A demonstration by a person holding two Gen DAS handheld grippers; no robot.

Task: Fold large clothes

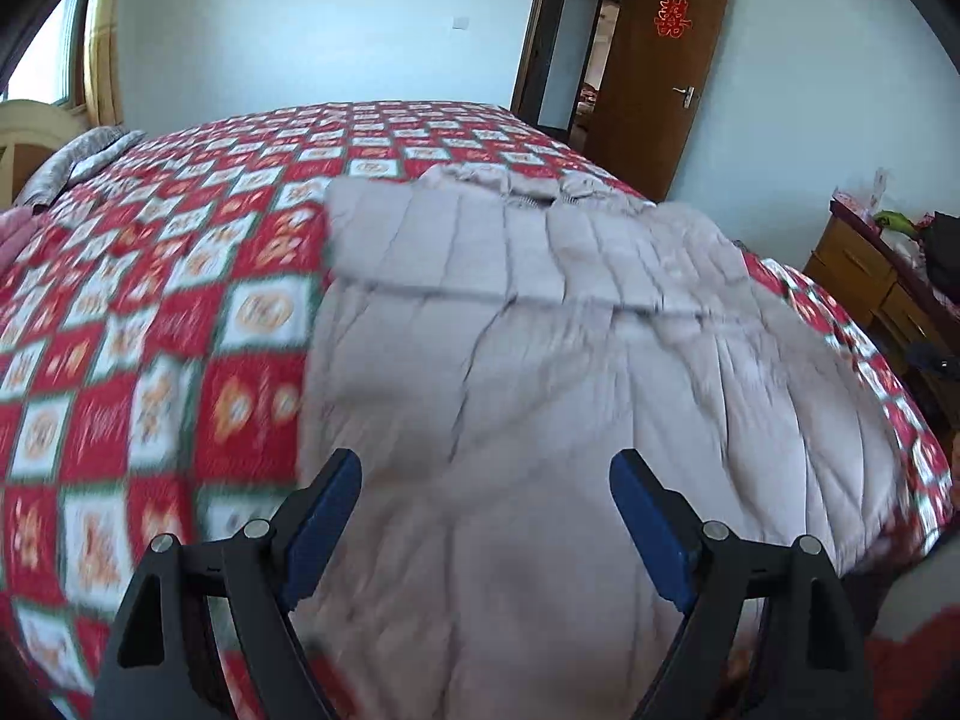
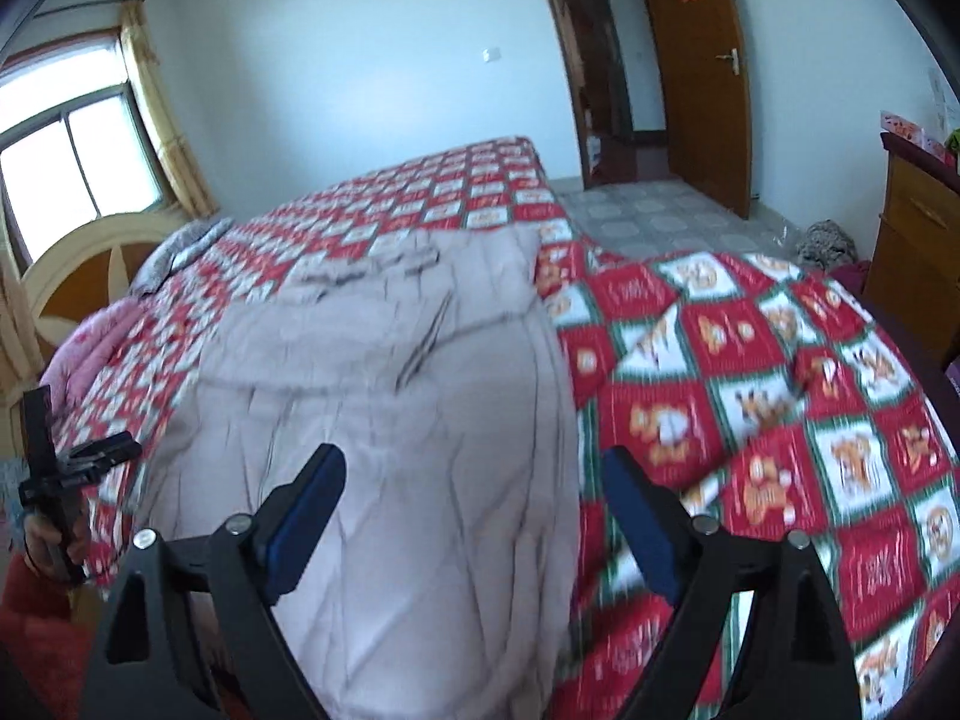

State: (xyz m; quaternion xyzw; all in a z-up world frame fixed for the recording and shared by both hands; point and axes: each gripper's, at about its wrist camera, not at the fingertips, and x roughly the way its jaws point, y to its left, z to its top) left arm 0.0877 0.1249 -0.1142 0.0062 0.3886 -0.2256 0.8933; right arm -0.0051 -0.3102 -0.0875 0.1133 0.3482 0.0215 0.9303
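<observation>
Now I see my left gripper (image 1: 485, 501) hanging with jaws spread, nothing between them, above the pale quilted coat (image 1: 540, 372) lying flat on the red checked bedspread (image 1: 150, 300); my right gripper (image 2: 474, 495) is likewise released and empty.

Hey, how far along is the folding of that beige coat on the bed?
Done: the beige coat lies flat on the checked bedspread, sleeves folded across its upper half. In hand: nothing; left gripper and right gripper both open and empty. Left: folding the body.
</observation>
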